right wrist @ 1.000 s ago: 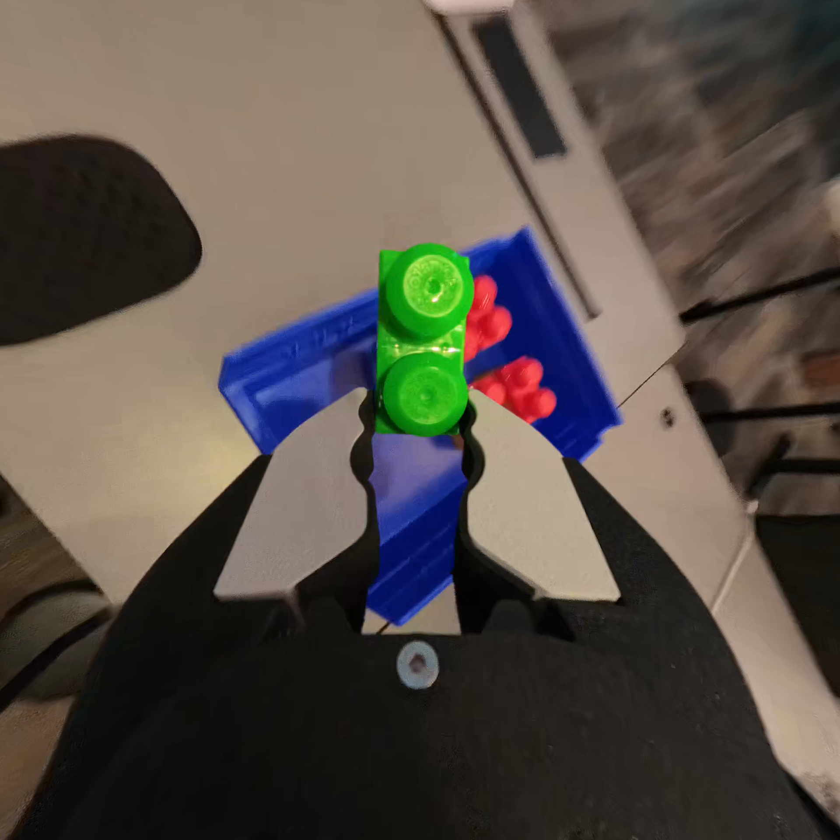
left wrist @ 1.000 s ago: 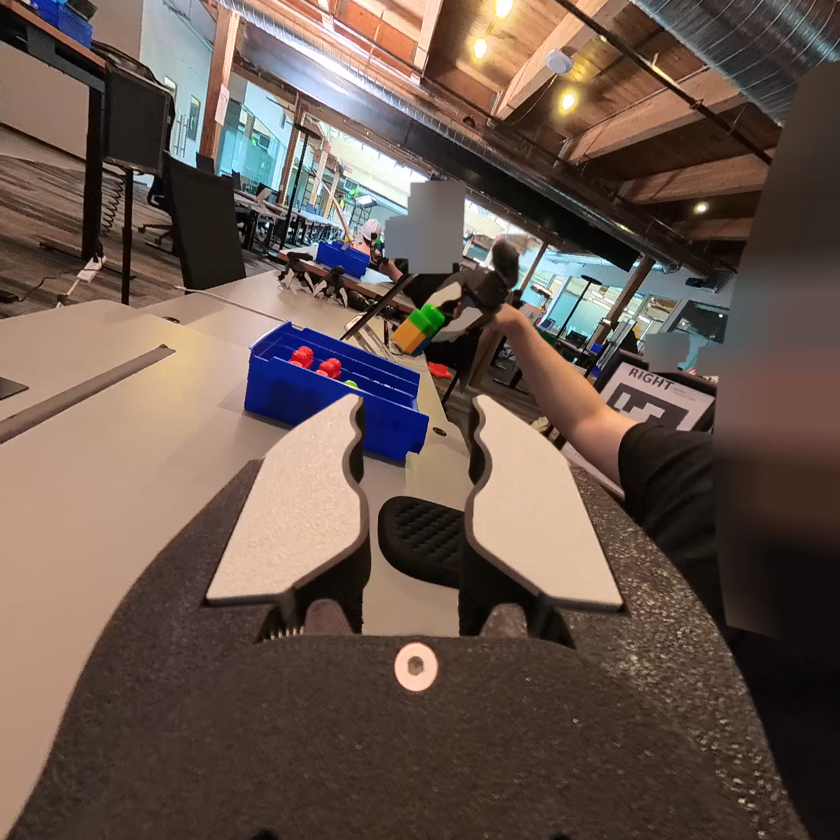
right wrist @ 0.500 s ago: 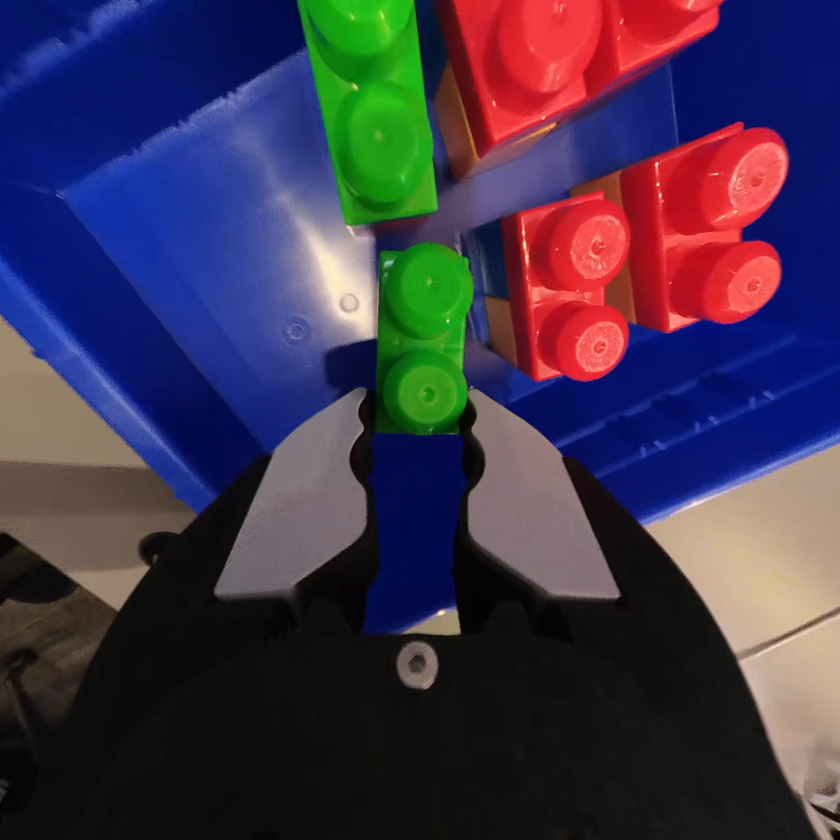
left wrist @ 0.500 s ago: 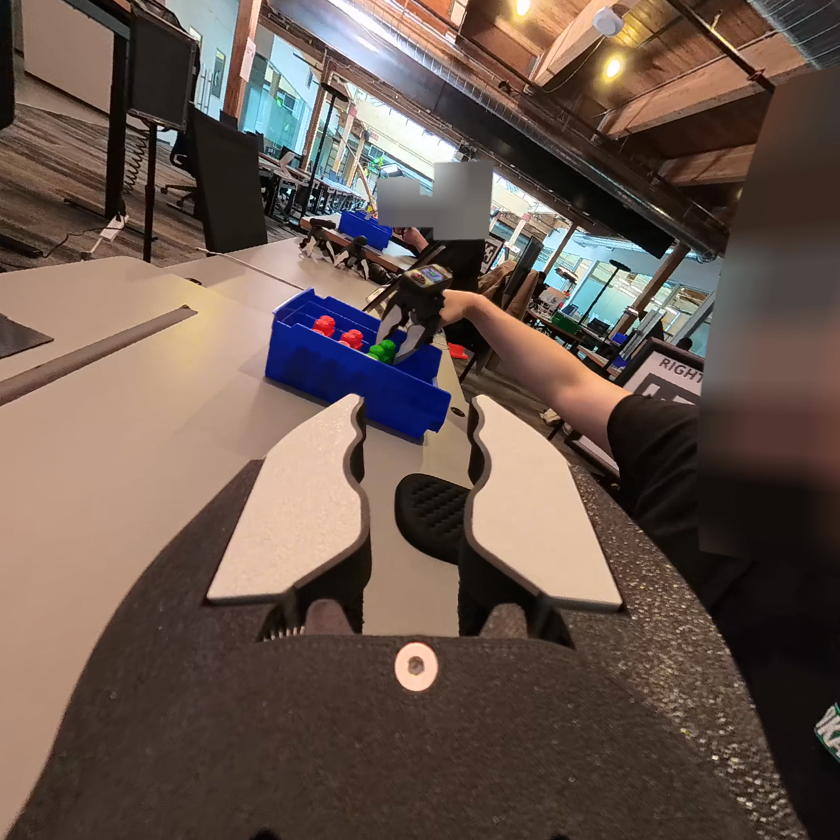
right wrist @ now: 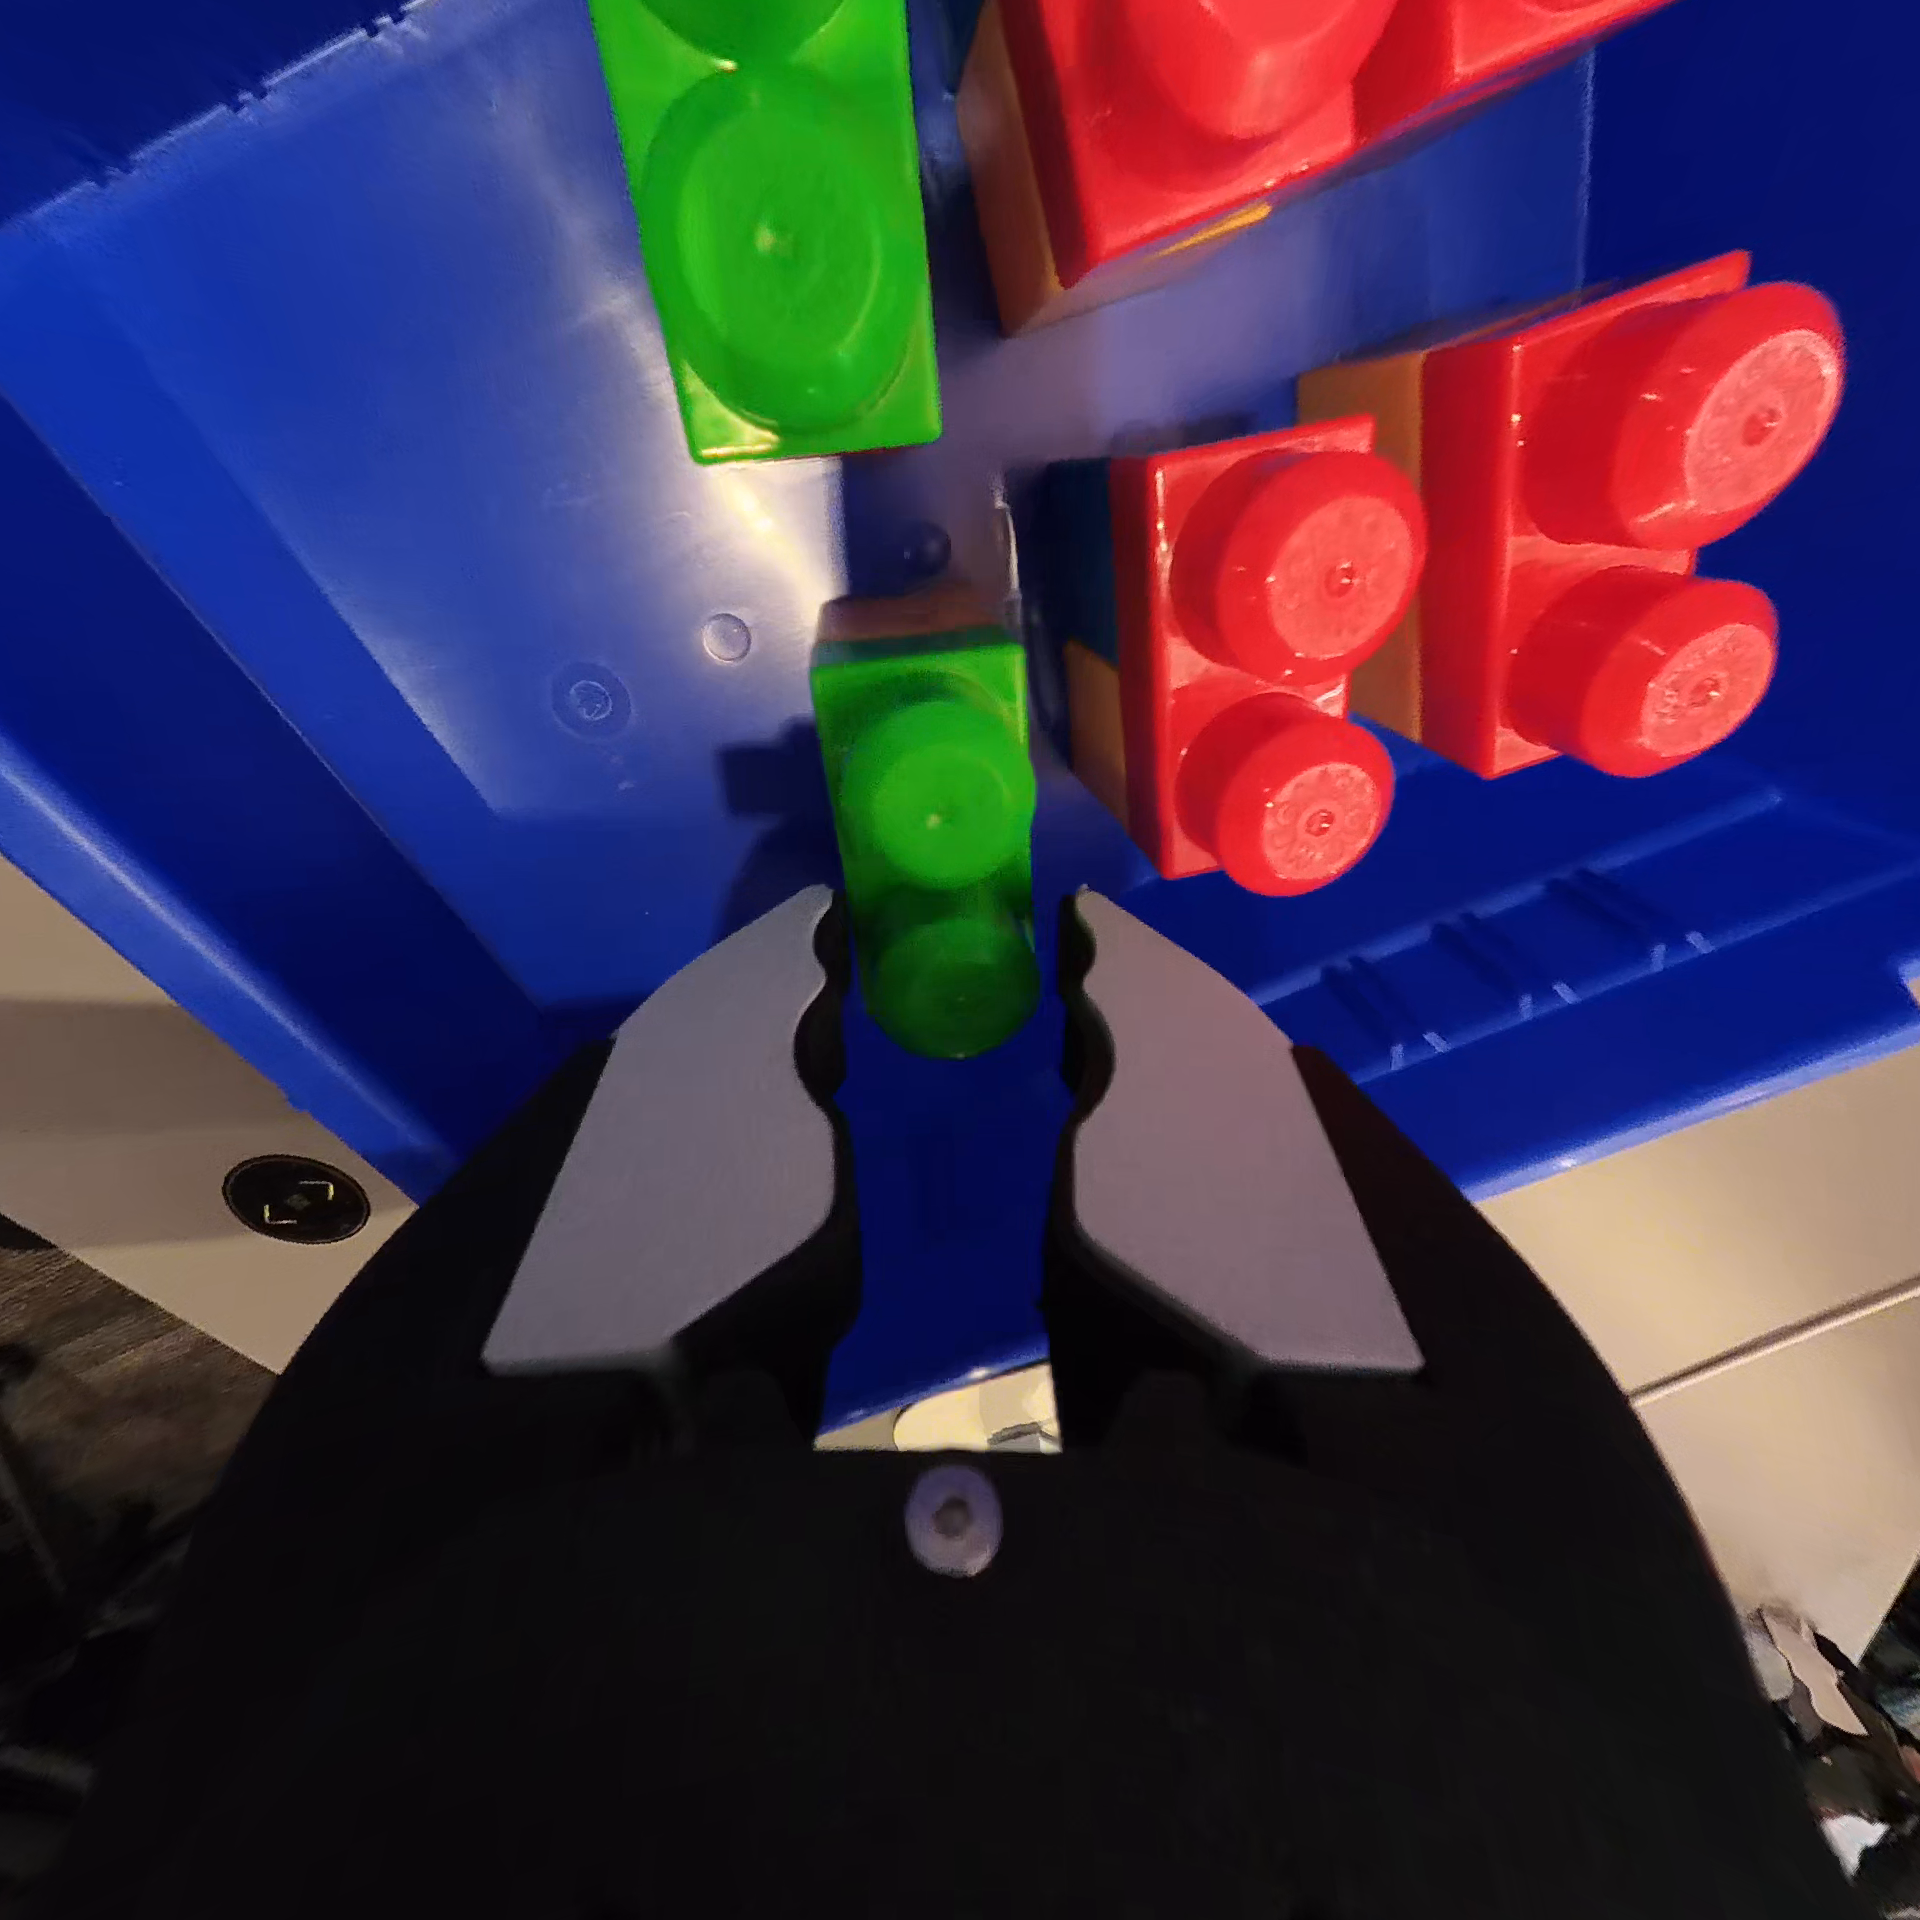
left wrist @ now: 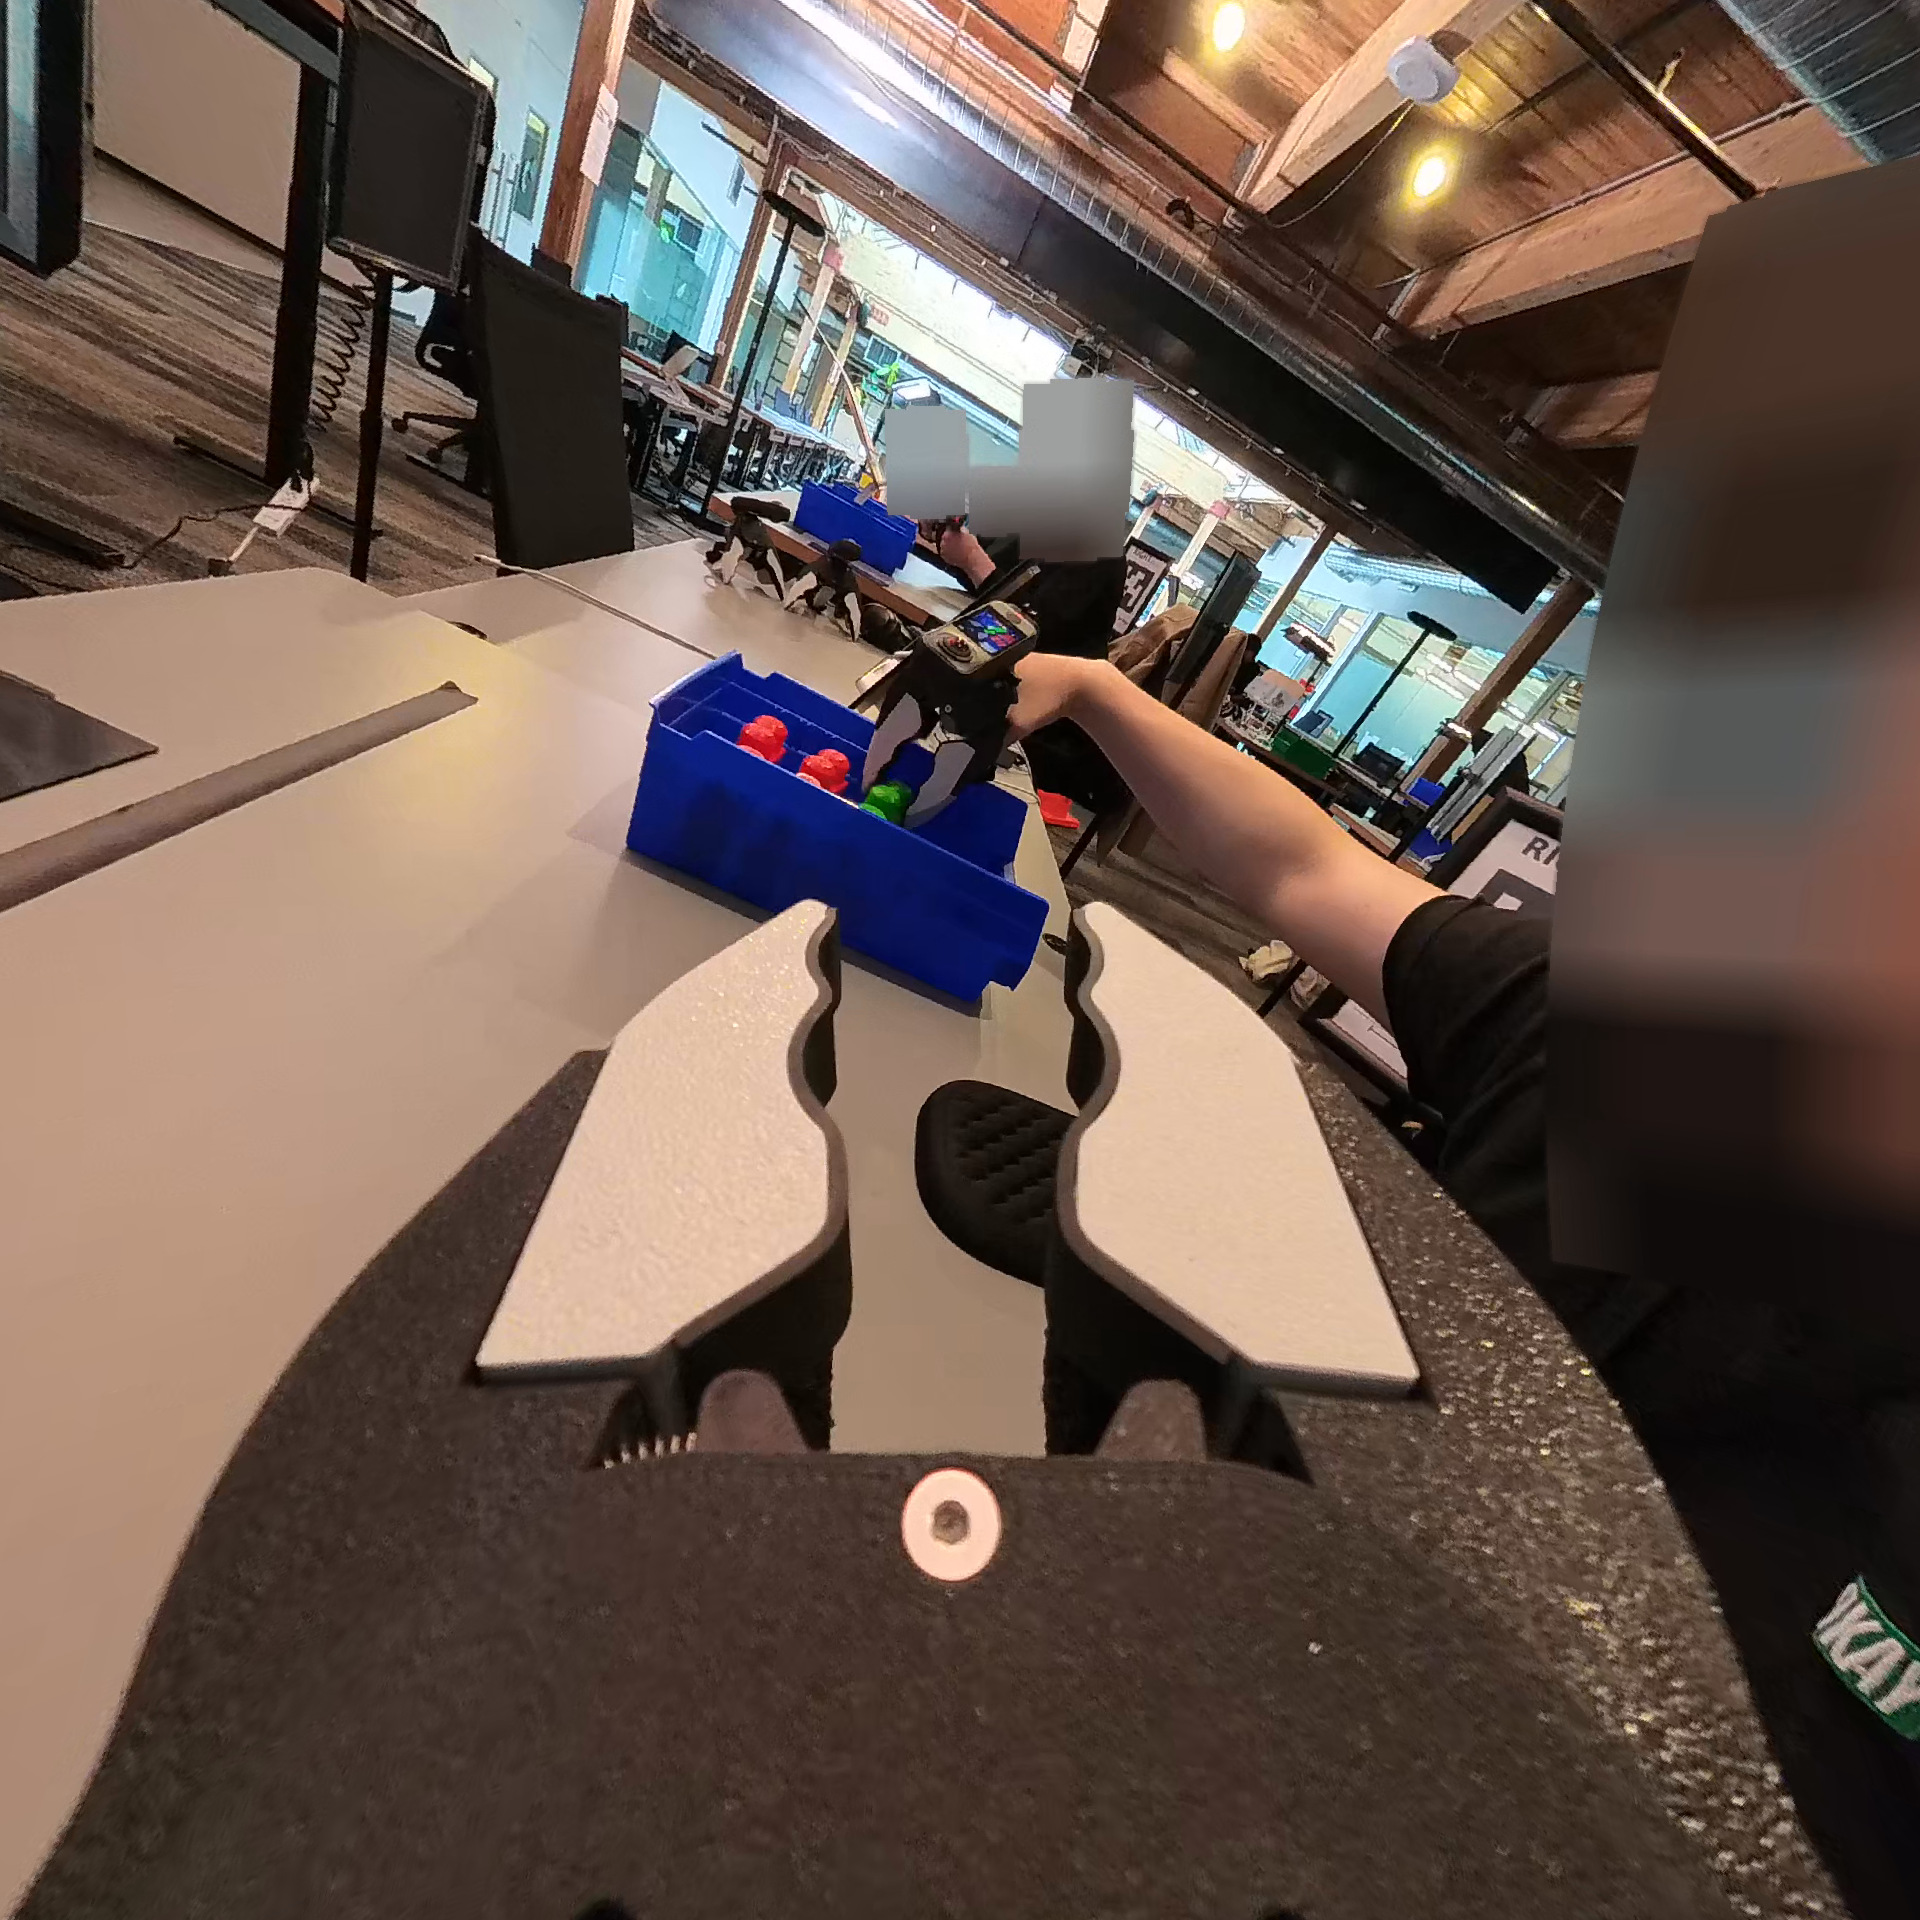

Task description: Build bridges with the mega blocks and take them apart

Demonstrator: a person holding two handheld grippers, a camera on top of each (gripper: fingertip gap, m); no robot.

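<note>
Green block (right wrist: pixel 930 821) seemingly between right gripper (right wrist: pixel 945 935)

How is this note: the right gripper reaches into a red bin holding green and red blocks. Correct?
No: the bin is blue, not red, as the right wrist view shows. The right gripper does reach into it, among green blocks and red blocks.

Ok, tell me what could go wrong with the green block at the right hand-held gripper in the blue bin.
1. The green block looks blurred and tilted between the tips of the right hand-held gripper. The grip seems loose, so it may topple in the blue bin.
2. A red block stands close beside it, and the fingers could knock it.
</note>
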